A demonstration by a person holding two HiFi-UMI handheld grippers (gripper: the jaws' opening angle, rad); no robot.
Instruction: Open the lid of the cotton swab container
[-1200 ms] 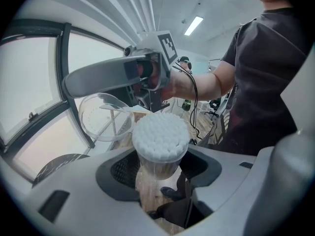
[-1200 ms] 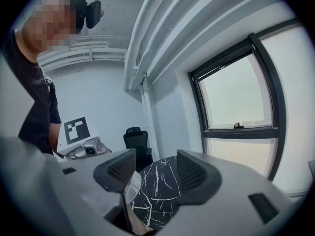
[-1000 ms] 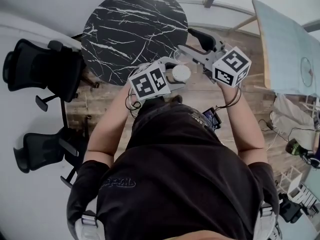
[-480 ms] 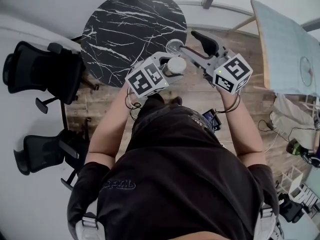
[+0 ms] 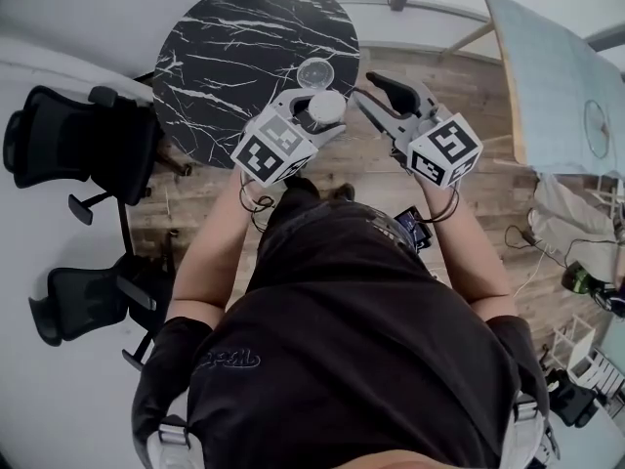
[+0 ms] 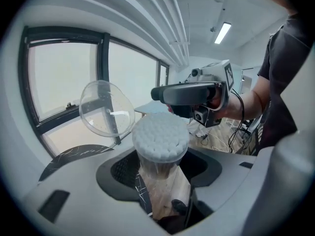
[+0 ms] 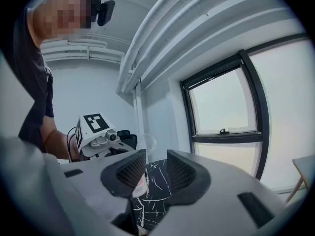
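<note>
Cotton swab container (image 6: 160, 137), a clear plastic cylinder packed with white swab tips, stands upright in my left gripper (image 6: 158, 173). The jaws clamp its body, and I hold it in the air near the edge of the black marble round table (image 5: 244, 47). Its clear round lid (image 6: 104, 109) is tipped back off the mouth, so I judge the opening done; whether a hinge holds it I cannot tell. My right gripper (image 7: 150, 173) is nearby, jaws closing on nothing.
</note>
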